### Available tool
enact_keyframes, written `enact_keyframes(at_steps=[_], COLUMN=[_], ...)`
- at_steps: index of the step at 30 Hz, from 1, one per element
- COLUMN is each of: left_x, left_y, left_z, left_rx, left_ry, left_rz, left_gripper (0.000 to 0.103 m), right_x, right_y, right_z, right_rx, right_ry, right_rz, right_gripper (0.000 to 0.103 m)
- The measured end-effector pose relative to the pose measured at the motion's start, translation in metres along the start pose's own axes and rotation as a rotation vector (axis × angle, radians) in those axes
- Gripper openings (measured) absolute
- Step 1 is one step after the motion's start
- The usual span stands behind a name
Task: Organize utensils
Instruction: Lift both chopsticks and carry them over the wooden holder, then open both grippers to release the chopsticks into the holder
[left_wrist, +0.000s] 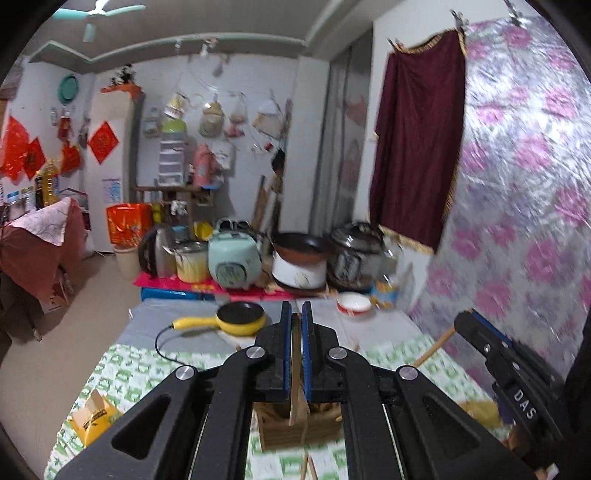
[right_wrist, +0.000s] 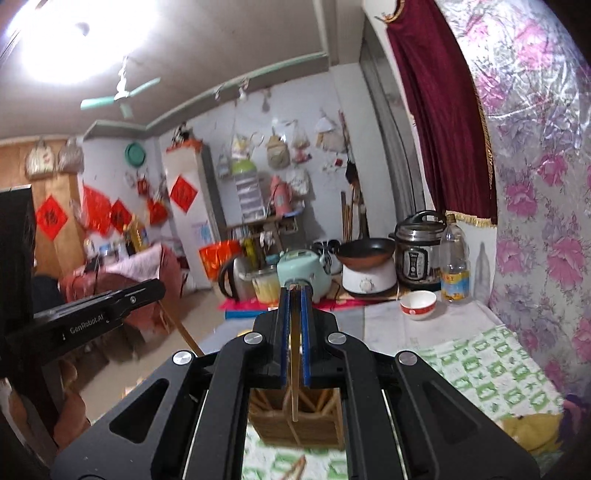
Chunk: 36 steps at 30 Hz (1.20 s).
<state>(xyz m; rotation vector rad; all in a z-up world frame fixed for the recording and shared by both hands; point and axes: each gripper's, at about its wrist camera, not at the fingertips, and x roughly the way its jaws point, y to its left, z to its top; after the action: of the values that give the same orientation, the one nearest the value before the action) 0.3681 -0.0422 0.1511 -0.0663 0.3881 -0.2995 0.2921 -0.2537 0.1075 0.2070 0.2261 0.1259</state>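
My left gripper (left_wrist: 296, 314) is shut on wooden chopsticks (left_wrist: 295, 369) whose lower ends hang over a wooden utensil holder (left_wrist: 299, 428) on the green-patterned cloth. My right gripper (right_wrist: 295, 291) is shut on a wooden chopstick (right_wrist: 294, 369) that hangs over the same wooden holder (right_wrist: 295, 424), which has several chopsticks in it. In the left wrist view the right gripper (left_wrist: 480, 332) shows at the right with a chopstick (left_wrist: 434, 347) sticking out. In the right wrist view the left gripper's body (right_wrist: 92, 314) shows at the left.
A yellow electric pan (left_wrist: 236, 319) and a red-and-white bowl (left_wrist: 353, 303) (right_wrist: 418, 303) sit on the table beyond. Cookers, a kettle and a plastic bottle (right_wrist: 455, 262) stand at the back. A yellow box (left_wrist: 92, 417) lies at the left. More chopsticks (right_wrist: 295, 469) lie on the cloth.
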Motion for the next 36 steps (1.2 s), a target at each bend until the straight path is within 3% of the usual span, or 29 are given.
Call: enact_keyframes(at_steps=[5, 12, 27, 29, 31, 36], left_x=[0.03, 0.067, 0.09, 0.09, 0.086, 0.065], left_y=[0.01, 0.027, 0.04, 0.037, 0.037, 0.035], left_z=[-0.002, -0.025, -0.046, -0.048, -0.049, -0.045], left_rx=[-0.061, -0.118, -0.149, -0.126, -0.129, -0.106], left_ry=[-0.008, 0.059, 0.128, 0.146, 0.131, 0.072], left_rz=[0.002, -0.014, -0.038, -0.02, -0.006, 0.015], left_gripper=[0.006, 0.006, 0.006, 0.015, 0.071, 0.074], right_x=[0.023, 0.064, 0.097, 0.101, 0.1, 0.087], right_y=[-0.002, -0.01, -0.024, -0.022, -0.024, -0.026], right_z=[-0.007, -0.022, -0.036, -0.038, -0.038, -0.031], right_rx=[0.0, -0.008, 0.036, 0.017, 0.019, 0.022], right_ry=[-0.023, 0.081, 0.198, 0.218, 0.213, 0.18], right_rz=[-0.02, -0.003, -0.005, -0.046, -0.071, -0.058], right_gripper=[0.007, 0.007, 0.008, 0.023, 0.034, 0.034])
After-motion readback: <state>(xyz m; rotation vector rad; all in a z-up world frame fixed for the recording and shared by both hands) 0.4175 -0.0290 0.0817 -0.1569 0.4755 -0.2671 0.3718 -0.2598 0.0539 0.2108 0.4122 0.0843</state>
